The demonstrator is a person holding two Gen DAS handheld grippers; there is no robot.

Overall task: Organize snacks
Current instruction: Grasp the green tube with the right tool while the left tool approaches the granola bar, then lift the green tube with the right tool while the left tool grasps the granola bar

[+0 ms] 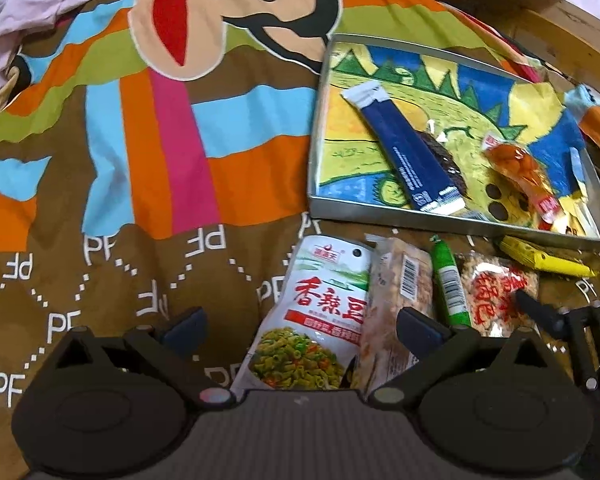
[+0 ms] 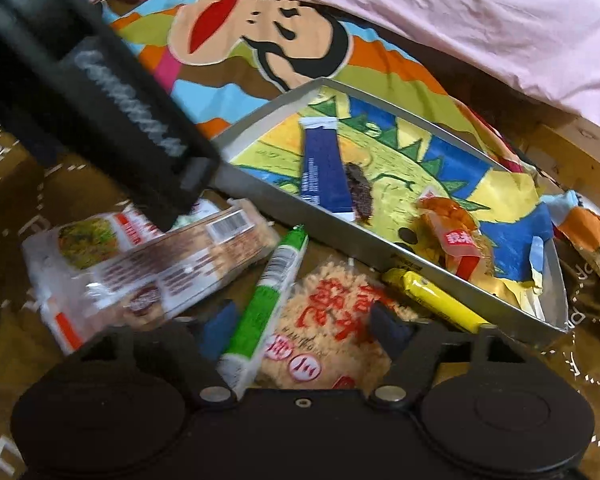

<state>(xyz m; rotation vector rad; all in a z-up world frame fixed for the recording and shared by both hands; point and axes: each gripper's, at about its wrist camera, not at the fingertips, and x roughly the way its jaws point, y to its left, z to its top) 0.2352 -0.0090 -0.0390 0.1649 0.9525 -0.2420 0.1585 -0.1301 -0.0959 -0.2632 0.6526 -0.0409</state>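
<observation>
Snacks still loose: a white pouch of spicy beans (image 1: pixel 312 312), a clear-wrapped cake bar (image 1: pixel 400 300), a green sausage stick (image 2: pixel 266 304), a rice-crisp packet with red characters (image 2: pixel 332 332) and a yellow stick (image 2: pixel 436 304) lie in a row on the patterned bedspread (image 1: pixel 100 240), just in front of the tray's near wall.
Snacks already placed: a blue sachet (image 1: pixel 412 152), a dark brown piece touching it, and an orange-red wrapped snack (image 1: pixel 516 168) lie inside the metal tray (image 1: pixel 314 160), on its dinosaur drawing.
Left gripper (image 1: pixel 300 328): fingers wide apart and holding nothing – the bean pouch and the cake bar lie in the gap between them.
Right gripper (image 2: pixel 304 324): also spread wide and empty, low over the green stick and the rice-crisp packet.
Step in hand: likely the pick-up of the next loose snack; the sorting looks under halfway, three pieces in and five out.
Next move calls for: closing on one packet only – each gap spans two, so the fingers should centre on a single item, then lift it over the tray wall.
</observation>
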